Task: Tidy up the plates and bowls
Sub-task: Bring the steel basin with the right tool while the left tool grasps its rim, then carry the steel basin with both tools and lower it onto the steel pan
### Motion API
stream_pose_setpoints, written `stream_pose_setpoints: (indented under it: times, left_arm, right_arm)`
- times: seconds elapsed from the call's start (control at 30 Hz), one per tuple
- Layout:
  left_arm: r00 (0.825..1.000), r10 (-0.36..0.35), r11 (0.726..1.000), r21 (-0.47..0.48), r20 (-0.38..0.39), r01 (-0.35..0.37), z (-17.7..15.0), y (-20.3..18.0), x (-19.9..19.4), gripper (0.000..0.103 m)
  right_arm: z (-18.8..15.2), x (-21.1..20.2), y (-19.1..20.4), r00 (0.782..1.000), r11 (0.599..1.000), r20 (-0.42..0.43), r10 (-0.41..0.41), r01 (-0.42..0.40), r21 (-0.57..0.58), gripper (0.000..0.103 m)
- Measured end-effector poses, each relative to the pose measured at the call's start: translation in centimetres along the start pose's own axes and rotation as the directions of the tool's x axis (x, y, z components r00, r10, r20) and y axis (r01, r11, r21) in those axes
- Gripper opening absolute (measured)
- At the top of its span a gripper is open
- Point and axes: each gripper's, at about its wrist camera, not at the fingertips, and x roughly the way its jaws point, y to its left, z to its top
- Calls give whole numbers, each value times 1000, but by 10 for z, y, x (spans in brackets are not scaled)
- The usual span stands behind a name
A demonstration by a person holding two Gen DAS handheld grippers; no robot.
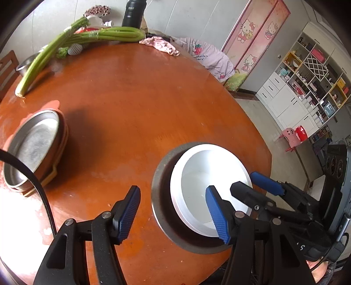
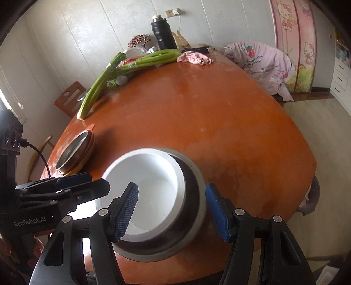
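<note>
A white bowl (image 1: 204,186) sits tilted inside a larger grey metal bowl (image 1: 162,197) near the front edge of the round wooden table (image 1: 142,105). My left gripper (image 1: 175,212) is open, its right finger over the white bowl, its left finger over the table. My right gripper (image 2: 175,210) is open, astride the near rims of the white bowl (image 2: 149,188) and the grey bowl (image 2: 197,197). It also shows in the left wrist view (image 1: 252,182). A metal plate (image 1: 33,149) lies on stacked orange plates at the left; it also shows in the right wrist view (image 2: 72,151).
Celery stalks (image 1: 72,41), a black flask (image 1: 133,13), a pink cloth (image 1: 162,45) and small items lie along the table's far edge. A chair with a pink garment (image 2: 267,63) stands at the far right. Shelves (image 1: 307,83) line the right wall.
</note>
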Motion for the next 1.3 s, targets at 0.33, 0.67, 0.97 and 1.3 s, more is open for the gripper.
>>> stream_pose_setpoints:
  times: [0.33,0.67,0.97,1.3]
  left_arm:
    - [998,6,1000,-20,-62,-7,1,4,28,62]
    - [994,-14,999,-43,-109,10,2,12,49,59]
    - [997,-14,998,-63,-82,9,6,26,43,53]
    - [1000,28,992,-121,-12,-29,7,64,2,53]
  right_arm:
    - [-9,21,-8,996,998,-79,44,-41,38,66]
    - [-10,31,1,987,992,-92,129,-127,23,65]
    - [-4,36,21,986,991,-101,131,-133,-19,60]
    - [18,43,68,980,978,-101,173,-182,-96,60]
